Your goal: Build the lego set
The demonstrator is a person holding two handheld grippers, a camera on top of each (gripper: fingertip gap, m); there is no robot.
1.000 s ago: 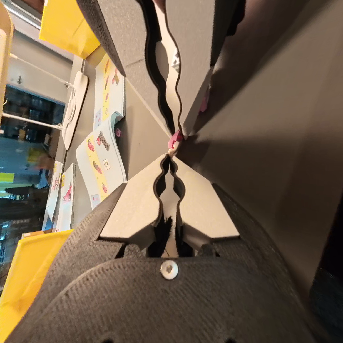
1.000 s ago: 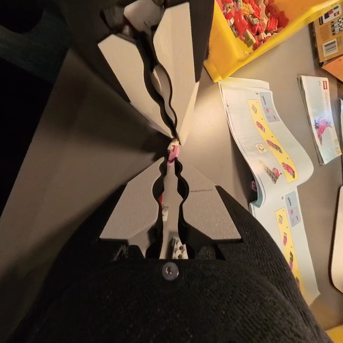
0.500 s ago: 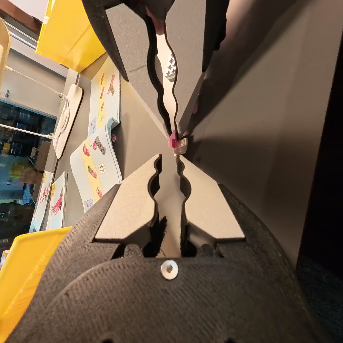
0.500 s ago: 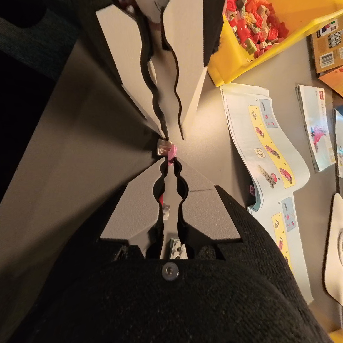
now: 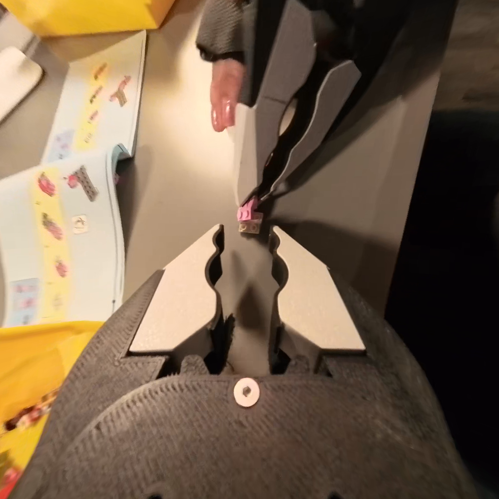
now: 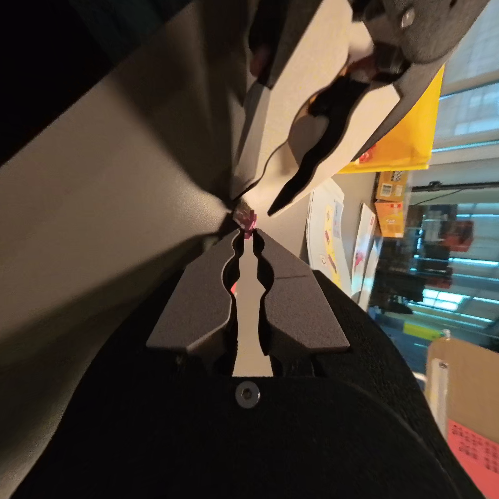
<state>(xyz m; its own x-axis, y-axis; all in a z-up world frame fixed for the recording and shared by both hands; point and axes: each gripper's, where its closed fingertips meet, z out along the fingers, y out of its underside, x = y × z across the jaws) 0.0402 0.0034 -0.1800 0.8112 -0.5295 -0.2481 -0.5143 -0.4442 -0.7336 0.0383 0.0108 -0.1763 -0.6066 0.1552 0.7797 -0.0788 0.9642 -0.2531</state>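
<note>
We work over a flat grey matte surface (image 5: pixel 186 151), the largest thing in view. Across it lies an open pale-blue instruction booklet with yellow panels (image 5: pixel 81 167), and beyond that a yellow plastic bin (image 5: pixel 89 19); a second yellow bin wall (image 5: pixel 40 359) sits close by our left side. In the right wrist view stacked orange cardboard boxes (image 6: pixel 390 199) stand past the booklet.

Our left gripper (image 5: pixel 247 229) has its jaws set wide apart with nothing between them; its fingertips (image 5: pixel 216 233) stand just short of the small brick pair, one to each side, and touch nothing. Our right gripper (image 6: pixel 248 233) is closed narrow, and its pads (image 6: pixel 258 237) press on a small pink plastic brick (image 5: pixel 247 213), held above the surface. A small translucent tan plate with two studs (image 5: pixel 250 227) is joined to that pink brick and hangs off it toward the left gripper.

We judge the two pieces to be mated, with the right gripper alone carrying them. The pair is tiny and gripped only by its pink end, so any handling calls for a steady, gentle hold.
</note>
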